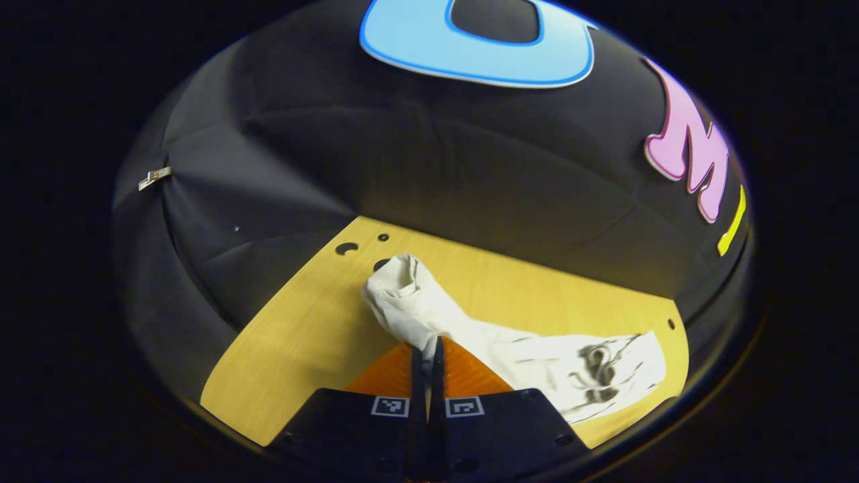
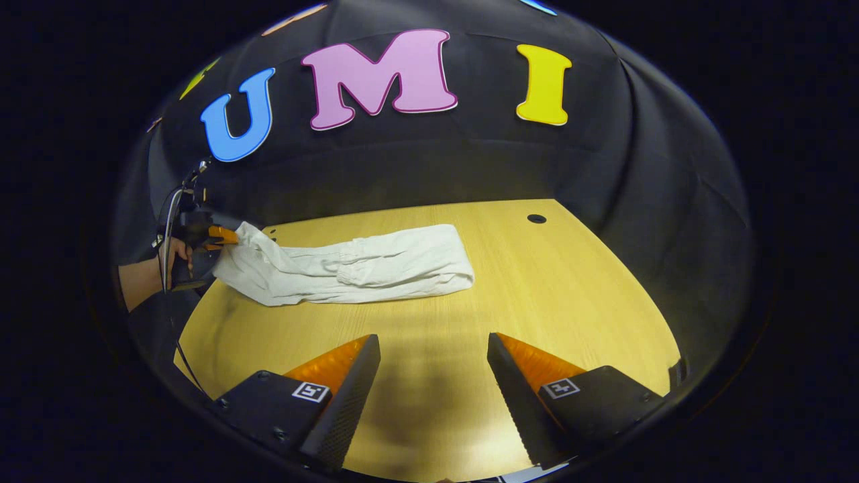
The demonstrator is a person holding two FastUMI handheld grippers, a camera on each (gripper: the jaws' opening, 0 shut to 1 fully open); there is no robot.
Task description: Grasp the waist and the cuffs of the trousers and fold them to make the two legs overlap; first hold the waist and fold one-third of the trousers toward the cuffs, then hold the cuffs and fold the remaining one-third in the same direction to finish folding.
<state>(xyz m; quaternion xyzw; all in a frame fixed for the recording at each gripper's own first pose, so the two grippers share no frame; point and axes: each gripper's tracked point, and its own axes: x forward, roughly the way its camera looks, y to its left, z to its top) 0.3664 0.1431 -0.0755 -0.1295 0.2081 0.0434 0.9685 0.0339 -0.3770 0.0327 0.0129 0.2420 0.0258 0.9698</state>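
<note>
Left fingers pinch trousers; right fingers spread.

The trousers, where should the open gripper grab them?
Probably the free end of the trousers, the edge nearest the right gripper. Come from the table side with jaws open. The left gripper already pinches the other end, and that free edge lies flat.

Each gripper has wedge-shaped fingers mounted on dark blocks with small screws. The left gripper carries two square black-and-white markers at six o'clock; the right gripper carries one on each block. At nine o'clock in the right gripper view, a hand grips a dark handle, with thin cables looping above.
</note>
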